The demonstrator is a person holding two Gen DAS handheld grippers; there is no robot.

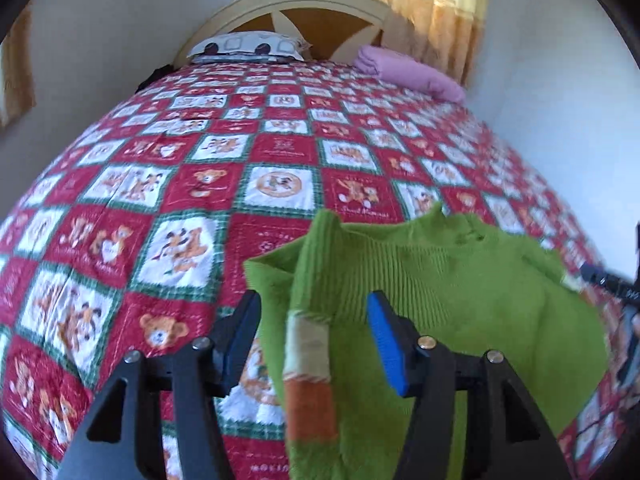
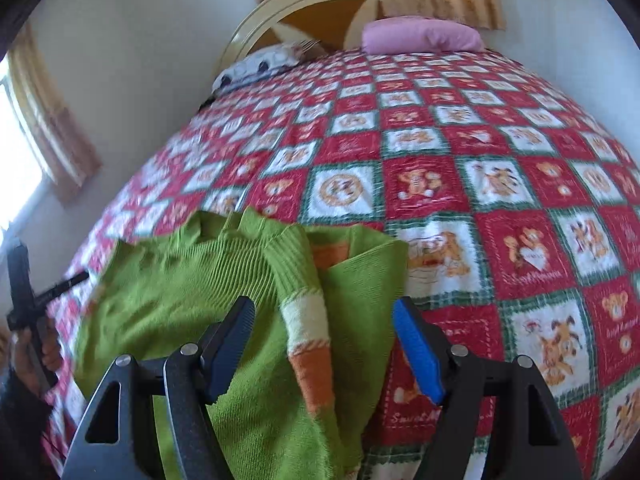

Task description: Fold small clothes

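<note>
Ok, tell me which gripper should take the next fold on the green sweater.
Either, probably; it is close. Both stand open with a striped sleeve between the pads. The left gripper straddles the sleeve at one side of the green sweater; the right gripper straddles the other. I would lean right: its jaws look wider.

Green sweater [image 1: 460,280] on teddy quilt [image 1: 160,200], left tool [image 1: 314,340] open (striped sleeve [image 1: 308,360] between)

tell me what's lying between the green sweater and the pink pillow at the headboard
Nothing but bare patchwork quilt: between the green sweater and the pink pillow only red and white squares show, clearest in the right wrist view.
</note>
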